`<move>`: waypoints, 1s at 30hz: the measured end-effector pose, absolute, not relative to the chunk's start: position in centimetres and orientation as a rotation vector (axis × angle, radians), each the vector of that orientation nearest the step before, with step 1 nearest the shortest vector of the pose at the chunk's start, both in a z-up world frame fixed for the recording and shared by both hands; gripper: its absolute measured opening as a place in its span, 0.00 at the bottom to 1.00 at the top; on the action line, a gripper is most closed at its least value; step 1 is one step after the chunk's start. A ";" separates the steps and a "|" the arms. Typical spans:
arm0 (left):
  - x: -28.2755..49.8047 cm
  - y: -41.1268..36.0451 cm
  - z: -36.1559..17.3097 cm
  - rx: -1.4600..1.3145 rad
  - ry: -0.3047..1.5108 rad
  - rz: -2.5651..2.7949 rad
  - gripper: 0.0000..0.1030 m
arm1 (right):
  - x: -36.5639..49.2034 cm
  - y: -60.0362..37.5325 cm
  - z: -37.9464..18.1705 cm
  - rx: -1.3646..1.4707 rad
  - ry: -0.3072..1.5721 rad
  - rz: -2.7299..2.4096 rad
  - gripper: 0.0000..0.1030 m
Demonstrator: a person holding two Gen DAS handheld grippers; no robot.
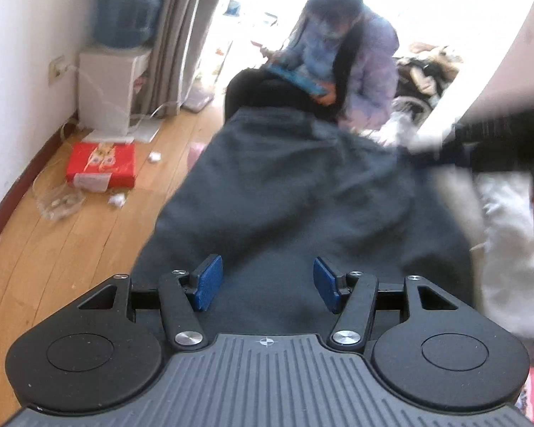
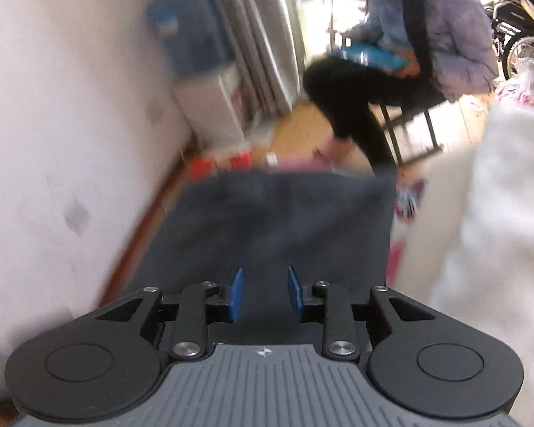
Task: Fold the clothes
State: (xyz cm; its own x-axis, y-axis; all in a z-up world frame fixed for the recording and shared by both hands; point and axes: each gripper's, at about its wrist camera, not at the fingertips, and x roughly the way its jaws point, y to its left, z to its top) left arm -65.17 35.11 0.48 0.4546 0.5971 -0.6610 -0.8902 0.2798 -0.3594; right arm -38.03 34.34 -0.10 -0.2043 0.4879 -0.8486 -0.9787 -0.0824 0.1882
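A dark grey garment lies spread out in front of me, reaching toward the far edge. My left gripper hovers over its near part, open, with both blue pads wide apart and nothing between them. In the right wrist view the same grey garment is blurred and ends in a straight far edge. My right gripper stands over it with a narrow gap between its pads, which press on nothing. A dark blurred shape crosses the garment's right edge; I cannot tell what it is.
White fluffy cloth lies to the right of the garment. A person sits on a chair just beyond it, holding a blue tablet. A water dispenser and a red box stand on the wooden floor at left. A wheelchair is at the back right.
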 end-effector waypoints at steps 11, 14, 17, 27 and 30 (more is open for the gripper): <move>-64.4 37.9 1.1 -0.776 0.467 1.060 0.56 | -40.3 34.0 0.4 -0.789 0.761 1.456 0.40; -63.1 39.8 1.0 -0.766 0.501 1.059 0.56 | -39.9 34.3 0.6 -0.787 0.768 1.443 0.40; -61.4 41.5 0.1 -0.796 0.610 1.083 0.55 | -39.2 32.0 2.9 -0.726 0.734 1.477 0.40; -64.9 38.2 4.8 -0.805 0.467 1.136 0.70 | -39.1 22.7 7.1 -0.660 0.745 1.536 0.47; -65.1 37.4 5.6 -0.790 0.483 1.146 0.73 | -41.2 21.9 6.3 -0.591 0.746 1.550 0.47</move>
State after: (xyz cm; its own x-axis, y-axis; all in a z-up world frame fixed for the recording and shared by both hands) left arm -65.06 37.39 5.58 0.3569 0.6155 -0.7027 -0.9328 0.1946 -0.3032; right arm -41.19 21.91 6.30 -0.1140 0.6602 -0.7424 -0.9921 -0.0363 0.1201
